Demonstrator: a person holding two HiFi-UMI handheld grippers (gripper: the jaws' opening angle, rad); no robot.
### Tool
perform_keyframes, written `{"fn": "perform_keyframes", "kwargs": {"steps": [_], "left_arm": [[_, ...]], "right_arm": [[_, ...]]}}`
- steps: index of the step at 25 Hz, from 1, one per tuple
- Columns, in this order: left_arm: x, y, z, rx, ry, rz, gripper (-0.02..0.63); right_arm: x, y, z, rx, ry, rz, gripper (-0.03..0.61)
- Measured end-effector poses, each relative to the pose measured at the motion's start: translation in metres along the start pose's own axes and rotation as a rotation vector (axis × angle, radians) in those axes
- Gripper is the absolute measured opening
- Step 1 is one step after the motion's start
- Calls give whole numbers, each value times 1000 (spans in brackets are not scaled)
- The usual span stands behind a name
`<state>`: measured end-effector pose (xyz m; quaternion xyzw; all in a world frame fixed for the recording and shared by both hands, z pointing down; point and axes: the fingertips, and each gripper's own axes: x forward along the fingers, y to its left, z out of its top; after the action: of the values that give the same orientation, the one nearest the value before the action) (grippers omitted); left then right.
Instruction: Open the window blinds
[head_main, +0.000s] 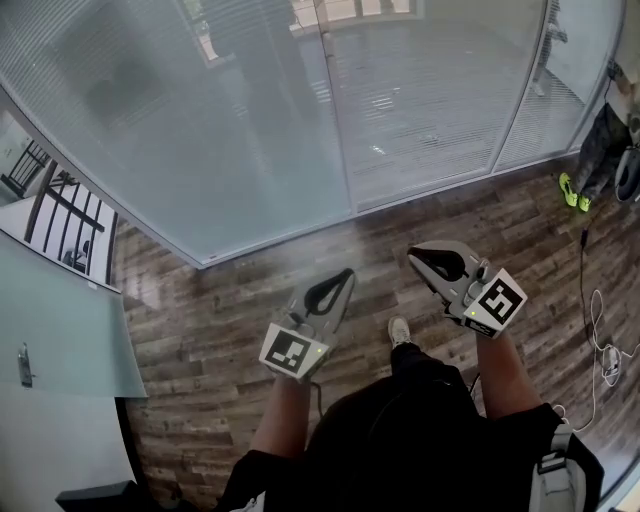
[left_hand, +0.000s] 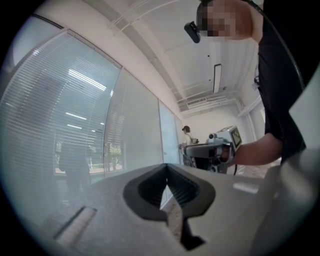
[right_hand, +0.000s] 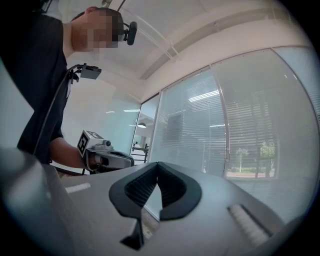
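Note:
Closed horizontal window blinds (head_main: 250, 120) fill the tall glass panels in front of me, above a wooden floor. In the left gripper view the blinds (left_hand: 60, 115) lie to the left; in the right gripper view the blinds (right_hand: 250, 130) lie to the right. My left gripper (head_main: 348, 273) is held level and points toward the glass, a short way from it, shut with nothing in it (left_hand: 166, 166). My right gripper (head_main: 413, 253) is beside it, also shut and empty (right_hand: 156, 164). Neither touches the glass. No cord or wand for the blinds shows.
A glass door with a handle (head_main: 24, 365) stands at the left, with a dark railing (head_main: 60, 215) behind it. At the right are another person's neon-yellow shoes (head_main: 572, 190) and cables on the floor (head_main: 600, 340). Metal frame posts (head_main: 338, 110) divide the panels.

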<state>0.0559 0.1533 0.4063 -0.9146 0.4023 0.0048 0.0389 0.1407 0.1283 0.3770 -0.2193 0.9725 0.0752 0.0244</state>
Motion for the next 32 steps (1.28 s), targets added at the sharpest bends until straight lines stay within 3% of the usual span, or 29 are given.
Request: {"fn": "perform_keyframes", "kwargs": {"steps": [24, 32], "left_arm": [[83, 83, 5, 32, 21, 121, 5], [124, 102, 0, 31, 45, 136, 3]], "right_arm": [[61, -99, -15, 29, -11, 152, 6], [66, -144, -23, 31, -20, 155, 6]]}}
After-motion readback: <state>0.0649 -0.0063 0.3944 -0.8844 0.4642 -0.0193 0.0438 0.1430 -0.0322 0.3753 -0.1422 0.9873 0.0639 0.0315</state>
